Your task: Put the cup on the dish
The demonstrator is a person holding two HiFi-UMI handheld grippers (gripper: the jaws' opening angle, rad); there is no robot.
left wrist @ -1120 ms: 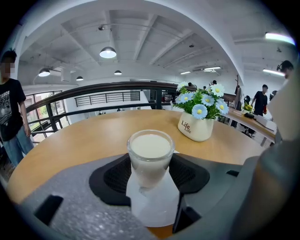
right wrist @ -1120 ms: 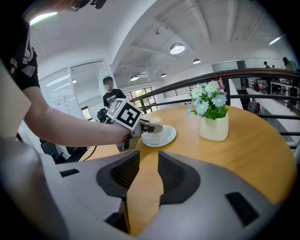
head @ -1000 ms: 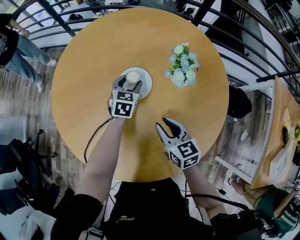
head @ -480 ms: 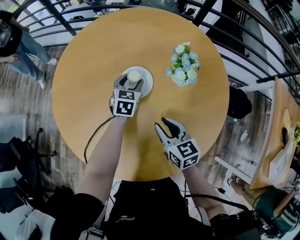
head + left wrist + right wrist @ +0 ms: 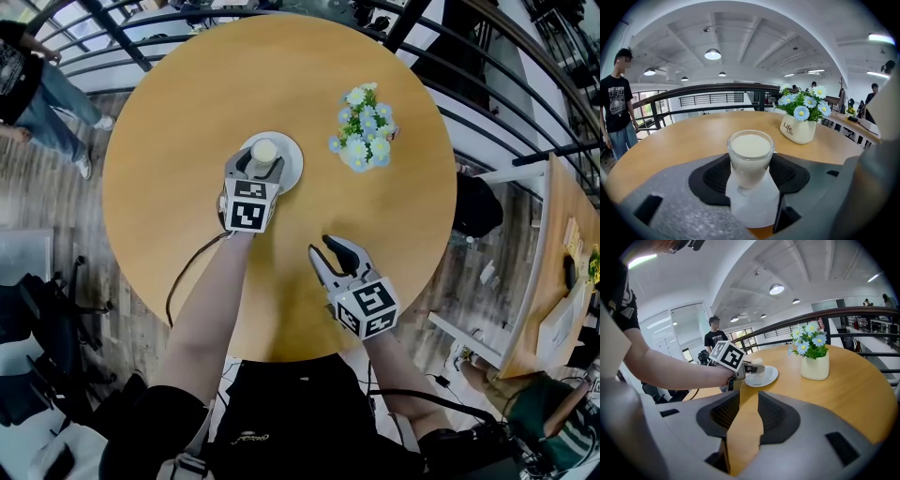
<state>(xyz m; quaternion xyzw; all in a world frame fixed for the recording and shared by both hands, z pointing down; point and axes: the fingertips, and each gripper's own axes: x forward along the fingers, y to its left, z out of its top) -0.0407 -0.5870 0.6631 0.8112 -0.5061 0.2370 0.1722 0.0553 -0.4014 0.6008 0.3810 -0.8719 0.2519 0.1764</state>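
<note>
Left gripper (image 5: 257,167) clenched on the cup (image 5: 265,151), cup upright on the white dish (image 5: 292,163), right gripper (image 5: 334,256) empty, jaws a little apart, over the round wooden table (image 5: 281,75).

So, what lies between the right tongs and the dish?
Only bare tabletop lies between the right tongs and the dish, as the head view shows.
</note>
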